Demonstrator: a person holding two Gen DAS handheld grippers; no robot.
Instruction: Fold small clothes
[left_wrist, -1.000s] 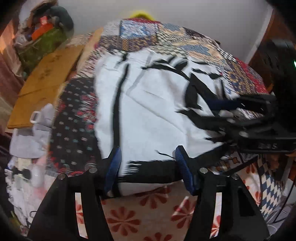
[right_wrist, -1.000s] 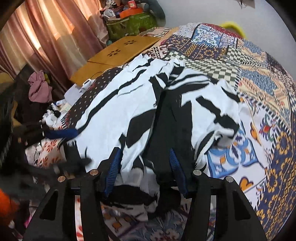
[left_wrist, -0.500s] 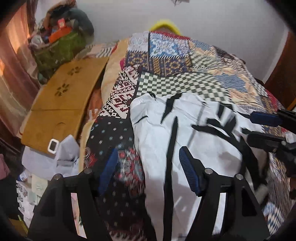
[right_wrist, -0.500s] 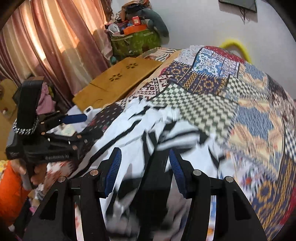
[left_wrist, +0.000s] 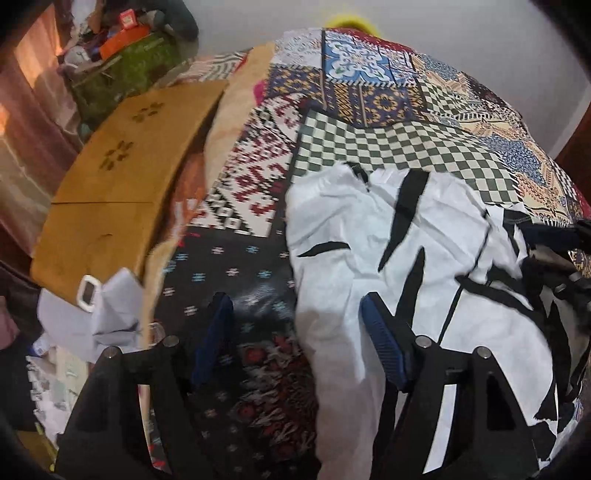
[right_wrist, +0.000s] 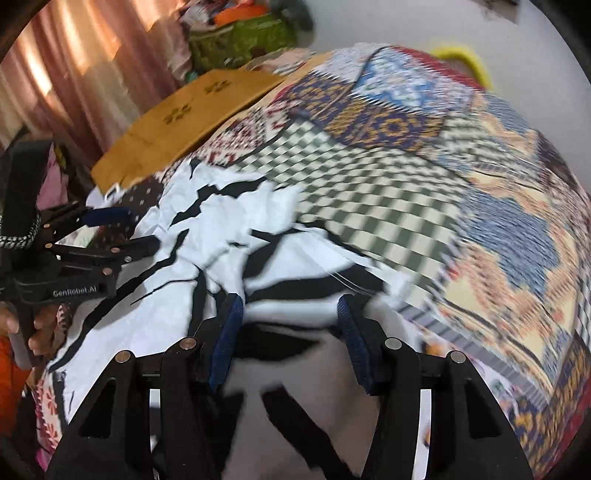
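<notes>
1. While both tools hang over the bed, the white-and-black garment (left_wrist: 417, 258) lies crumpled on the patchwork bedspread (left_wrist: 388, 144). In the left wrist view it fills the field from 12 o'clock round to 4 o'clock of the left gripper (left_wrist: 297, 336).

2. Left gripper: the jaws stand wide apart and released. The left blue pad is over bare bedspread and the right pad over the cloth's left edge, and nothing is pinched between them.

3. Right gripper (right_wrist: 286, 328): the jaws stand spread, with cloth lying in the gap at 12 o'clock. That view is smeared by motion, but the pads do not look pressed on the fabric, so I judge it released too.

4. Step in hand, as I judge it: the garment is bunched and only roughly laid out, with no clean fold visible. This looks like the pause between grips, so the task seems early.

5. Next move calls for each claw to find a hem or corner. The left edge near 1 o'clock of the left tool is a fair candidate. Pinch a single layer and pull outward to flatten before folding.

6. Risk: grabbing bedspread along with cloth, since the two lie touching.

7. A wooden board (left_wrist: 122, 177) sits at 10 o'clock, well apart from the work.
</notes>
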